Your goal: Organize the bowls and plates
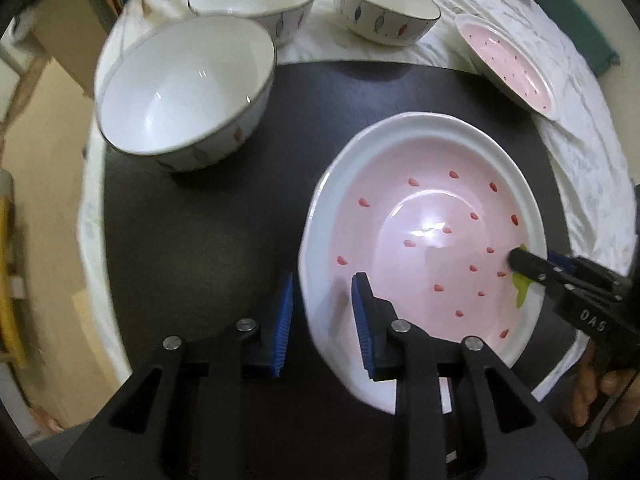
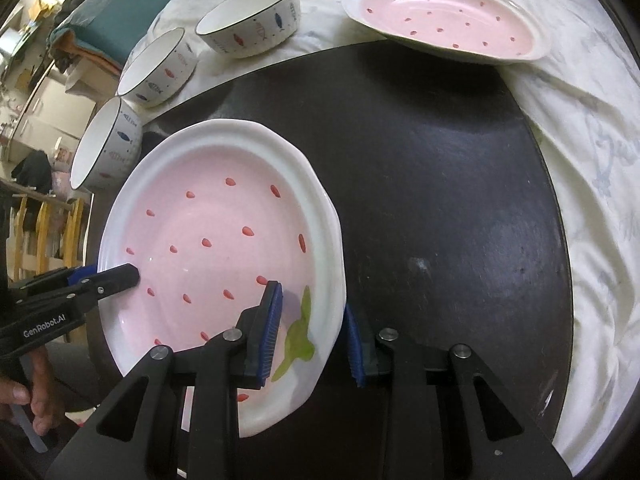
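Far left, at the back-left corner of the dark mat [image 1: 200, 220]: nearest bowl [image 1: 184, 92], upright and empty, with two farther bowls [image 1: 256, 0] behind it on the white cloth [image 1: 580, 140]. Next rightward, left gripper [image 1: 324, 316], aimed steeply down, straddling the left rim of the pink plate [image 1: 432, 240] with one blue pad outside the rim and the other over the pink well; by the look of it clamped on that rim rather than standing free. Then the pink plate itself, right side up, apparently held a little above the mat near its front, well apart from every bowl. At the opposite rim, beside the green leaf mark [image 2: 300, 332], right gripper [image 2: 310, 308], likewise tilted steeply down, one pad inside and one outside, apparently pinching the rim too. So a two-handed hold, the line between the grips running left to right across the plate. Farthest right and back, on the cloth just past the mat's edge: second pink plate [image 1: 508, 64], same pattern, tipped slightly on the folds. Probably the target for stacking: ahead and to the right of the held plate, nearer the right gripper than the left, hence a carry away and rightward with both wrists kept level, and some care over the uneven cloth beneath
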The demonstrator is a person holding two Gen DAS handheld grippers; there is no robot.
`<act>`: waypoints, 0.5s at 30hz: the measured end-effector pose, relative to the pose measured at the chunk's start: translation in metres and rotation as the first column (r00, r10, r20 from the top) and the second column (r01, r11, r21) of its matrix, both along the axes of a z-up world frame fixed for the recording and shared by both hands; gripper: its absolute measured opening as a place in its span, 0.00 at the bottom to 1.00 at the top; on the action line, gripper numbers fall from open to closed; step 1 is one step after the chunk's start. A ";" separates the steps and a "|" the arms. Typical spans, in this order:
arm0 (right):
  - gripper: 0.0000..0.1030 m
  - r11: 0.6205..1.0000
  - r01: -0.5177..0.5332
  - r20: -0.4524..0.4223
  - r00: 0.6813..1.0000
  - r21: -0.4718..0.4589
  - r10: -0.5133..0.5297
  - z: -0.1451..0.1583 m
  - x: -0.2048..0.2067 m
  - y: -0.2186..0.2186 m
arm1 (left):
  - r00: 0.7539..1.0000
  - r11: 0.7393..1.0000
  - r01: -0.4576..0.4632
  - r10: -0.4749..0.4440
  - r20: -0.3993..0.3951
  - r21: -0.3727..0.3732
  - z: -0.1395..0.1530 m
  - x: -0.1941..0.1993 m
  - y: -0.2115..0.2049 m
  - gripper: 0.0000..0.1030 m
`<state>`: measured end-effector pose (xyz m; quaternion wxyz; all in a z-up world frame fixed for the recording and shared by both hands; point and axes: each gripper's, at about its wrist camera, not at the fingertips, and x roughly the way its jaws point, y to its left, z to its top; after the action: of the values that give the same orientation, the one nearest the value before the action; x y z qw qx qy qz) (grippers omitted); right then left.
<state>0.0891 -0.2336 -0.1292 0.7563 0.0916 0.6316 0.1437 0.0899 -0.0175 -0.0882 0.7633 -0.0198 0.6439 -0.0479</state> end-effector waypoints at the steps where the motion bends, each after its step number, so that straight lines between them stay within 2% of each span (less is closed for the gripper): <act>1: 0.34 1.000 0.005 0.005 1.000 -0.009 -0.005 0.001 -0.001 -0.001 | 1.000 1.000 -0.003 0.003 0.012 0.013 0.004 -0.002 0.001 0.27; 7: 0.36 0.994 0.091 0.073 0.994 -0.057 -0.087 0.029 -0.019 -0.019 | 0.995 0.999 -0.046 0.044 0.089 0.016 0.030 -0.006 0.004 0.27; 9: 0.52 0.990 0.133 0.113 0.985 -0.037 -0.128 0.045 -0.027 -0.026 | 0.994 0.999 -0.037 0.036 0.102 0.005 0.040 -0.009 0.001 0.27; 13: 0.60 0.982 0.182 0.200 0.965 -0.049 -0.169 0.077 -0.044 -0.032 | 0.986 1.000 -0.008 0.004 0.167 0.023 0.064 -0.017 -0.014 0.28; 15: 0.70 0.979 0.194 0.228 0.958 -0.069 -0.174 0.090 -0.049 -0.034 | 0.975 0.999 0.012 -0.020 0.221 0.038 0.075 -0.020 -0.019 0.32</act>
<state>0.0403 -0.2677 -0.0389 0.8352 0.0989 0.5384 0.0532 0.0698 -0.0369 -0.0134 0.8300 0.0047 0.5560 -0.0440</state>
